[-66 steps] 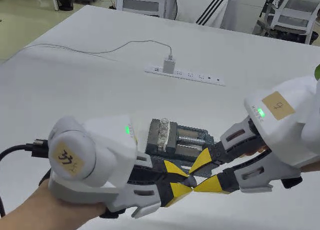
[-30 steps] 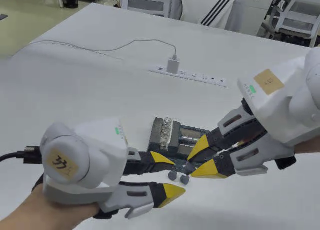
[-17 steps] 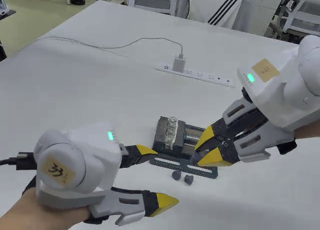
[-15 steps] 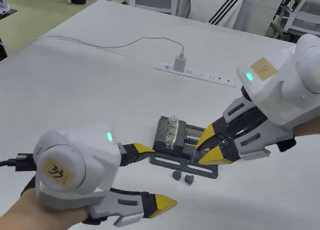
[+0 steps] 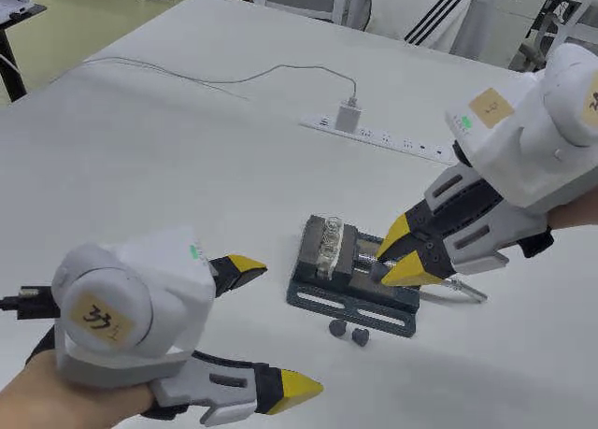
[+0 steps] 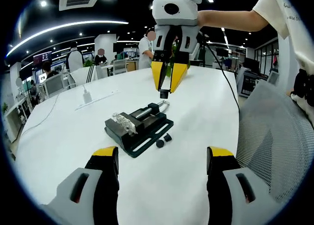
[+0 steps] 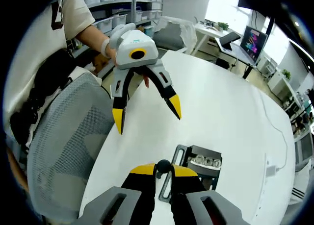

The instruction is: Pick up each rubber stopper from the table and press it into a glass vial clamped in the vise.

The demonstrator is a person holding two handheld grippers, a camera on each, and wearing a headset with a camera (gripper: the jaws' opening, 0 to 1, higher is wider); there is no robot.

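A dark vise [image 5: 353,293] sits mid-table with a row of clear glass vials [image 5: 329,239] clamped upright in it; in the left gripper view the vise [image 6: 142,132] and vials [image 6: 122,120] lie ahead. Two dark rubber stoppers [image 5: 337,328] [image 5: 360,336] lie on the table just in front of the vise. My right gripper [image 5: 396,257] hovers over the vise's screw end, shut on a rubber stopper [image 7: 162,165], with the vials [image 7: 206,161] below it. My left gripper [image 5: 272,325] is held low at the near left, open wide and holding nothing, well short of the vise.
A white power strip [image 5: 378,136] with a plugged-in charger [image 5: 350,117] and a long cable lies farther back on the white table. A grey mesh chair [image 6: 274,137] stands at the table's near edge. Desks, chairs and people are in the room beyond.
The left gripper went from tips together to wide open and drew back. The right gripper dipped to the stoppers on the table, then rose above the vise's screw end.
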